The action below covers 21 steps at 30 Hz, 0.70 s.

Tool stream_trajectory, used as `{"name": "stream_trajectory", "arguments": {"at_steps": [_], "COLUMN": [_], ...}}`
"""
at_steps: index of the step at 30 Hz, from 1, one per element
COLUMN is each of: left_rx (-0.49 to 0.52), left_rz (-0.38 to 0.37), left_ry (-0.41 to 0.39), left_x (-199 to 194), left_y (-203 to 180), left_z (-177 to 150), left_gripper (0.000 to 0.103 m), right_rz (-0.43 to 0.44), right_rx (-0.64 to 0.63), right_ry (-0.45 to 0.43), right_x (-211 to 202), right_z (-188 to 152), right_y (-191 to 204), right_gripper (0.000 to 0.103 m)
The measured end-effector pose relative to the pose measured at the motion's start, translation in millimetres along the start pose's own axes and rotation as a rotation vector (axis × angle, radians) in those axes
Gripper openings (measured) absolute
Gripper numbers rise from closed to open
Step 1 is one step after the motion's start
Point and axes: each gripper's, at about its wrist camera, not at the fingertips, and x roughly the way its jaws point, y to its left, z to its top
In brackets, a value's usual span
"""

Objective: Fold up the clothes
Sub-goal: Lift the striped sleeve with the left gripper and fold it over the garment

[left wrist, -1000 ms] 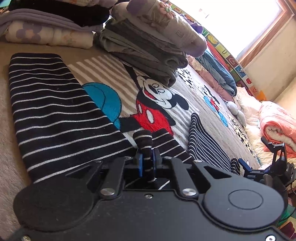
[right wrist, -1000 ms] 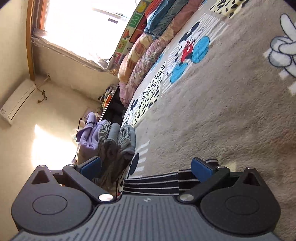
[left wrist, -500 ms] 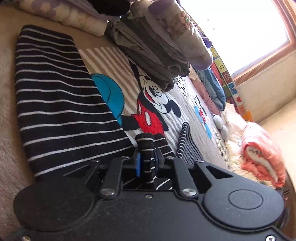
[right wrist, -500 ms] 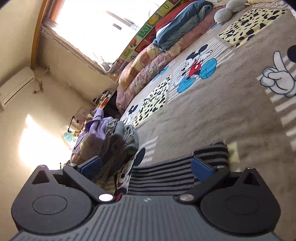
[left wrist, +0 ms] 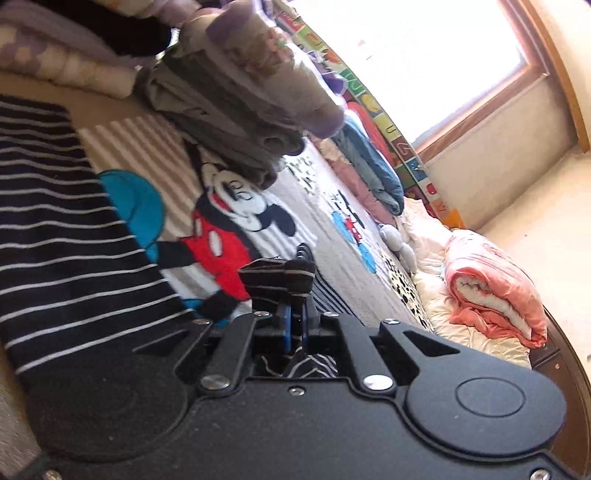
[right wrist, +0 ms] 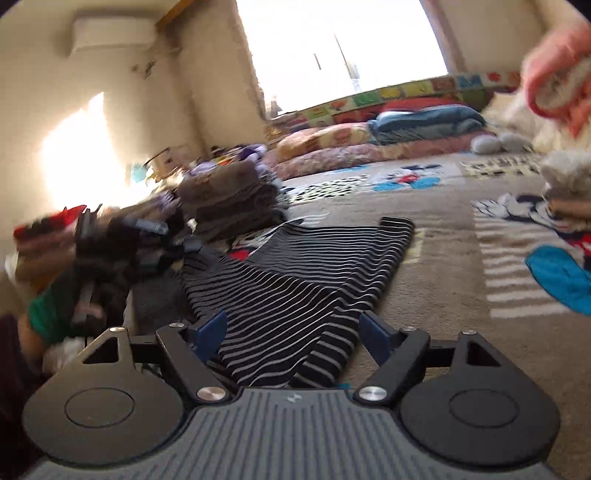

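A beige cartoon-mouse rug [right wrist: 436, 266] covers the floor, and a bright window [right wrist: 343, 48] fills the far wall ahead of the right gripper [right wrist: 291, 328]. That gripper is released, its blue pads spread wide to either side of the black-and-white striped garment [right wrist: 295, 280], which lies flat on the rug and runs forward and away from it to a folded far edge. Bare rug stretches to the right of the garment. To the forward left stands a stack of folded clothes [right wrist: 229, 199], close to the garment's left edge. Rolled bedding [right wrist: 369, 144] lines the foot of the wall beyond, and a wall air conditioner [right wrist: 110, 33] hangs high on the left.

The left gripper [left wrist: 293, 326] is clenched on a bunched end of the striped garment [left wrist: 55, 229], with a tuft of cloth poking up past its pads. A broad striped panel lies flat to its left. The folded clothes [left wrist: 236, 96] rise just ahead, and a rolled pink quilt [left wrist: 495, 288] lies off to the right, at the rug's edge.
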Motion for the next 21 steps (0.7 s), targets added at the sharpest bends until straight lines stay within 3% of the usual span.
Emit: {"name": "stream_trajectory", "arguments": {"at_steps": [4,8,11,15,21], "left_rx": [0.037,0.081,0.127,0.171,0.180], "left_rz": [-0.029,-0.042,-0.043,-0.038,-0.024], "left_ry": [-0.030,-0.030,-0.017,0.012,0.054], "left_x": [-2,2,7,18,46], "left_y": [-27,-57,-79,-103,-131], "left_z": [-6,-13,-18,-23,-22], "left_gripper": [0.002,0.002,0.002,0.001,0.001], "right_rz": [0.075,0.153,0.182,0.196,0.205], "right_rx": [-0.138,-0.169,-0.232,-0.252,-0.246], "right_ry": [0.065,0.093,0.169,0.155,0.114], "right_x": [3,4,12,12,6], "right_z": [-16,-24,-32,-33,-25], "right_y": [24,32,41,47,48], "right_gripper": [0.079,0.079,0.083,0.091,0.091]}}
